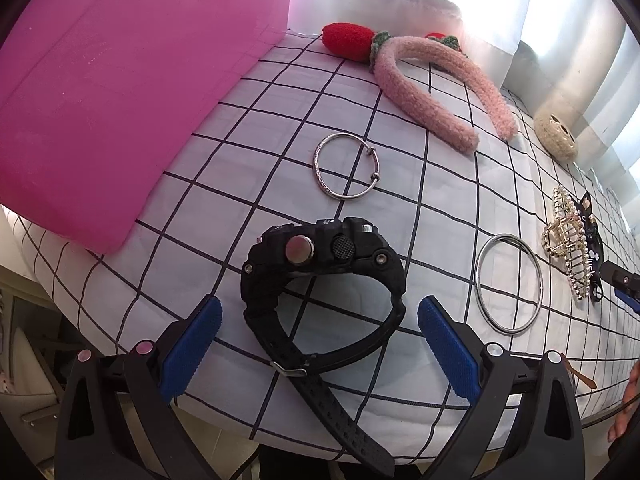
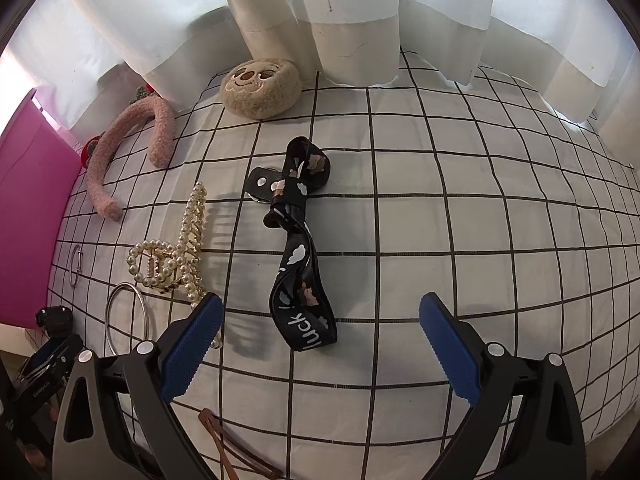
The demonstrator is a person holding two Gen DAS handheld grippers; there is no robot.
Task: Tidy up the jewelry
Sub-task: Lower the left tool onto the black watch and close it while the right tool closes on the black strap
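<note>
1. A pink box (image 1: 100,92) stands at the far left of a surface under a white grid-pattern cloth (image 1: 248,216), with pale curtains (image 2: 352,20) hanging along the back edge.
2. Just right of the box, a thin silver bangle (image 1: 345,169) with an open clasp lies flat; behind it rests a fuzzy pink headband (image 1: 436,92) trimmed with red knitted strawberries.
3. The left gripper (image 1: 320,344) hovers low with its jaws spread wide — a black watch (image 1: 320,276) sits between the blue pads, strap buckled into a loop and touched by neither.
4. To the watch's right lies a larger plain silver bangle (image 1: 509,284), and beyond it a pearl-studded claw clip (image 2: 176,248) resting on its side.
5. The right gripper (image 2: 320,344) also has its jaws wide apart and holds nothing — a black lanyard (image 2: 298,248) printed with clouds and bears lies crumpled ahead of it, its near loop between the pads.
6. A brown snap clip (image 2: 232,452) lies just beneath that gripper's left finger.
7. At the back, near the curtains, sits a tan plush scrunchie (image 2: 260,88) with an embroidered face.
</note>
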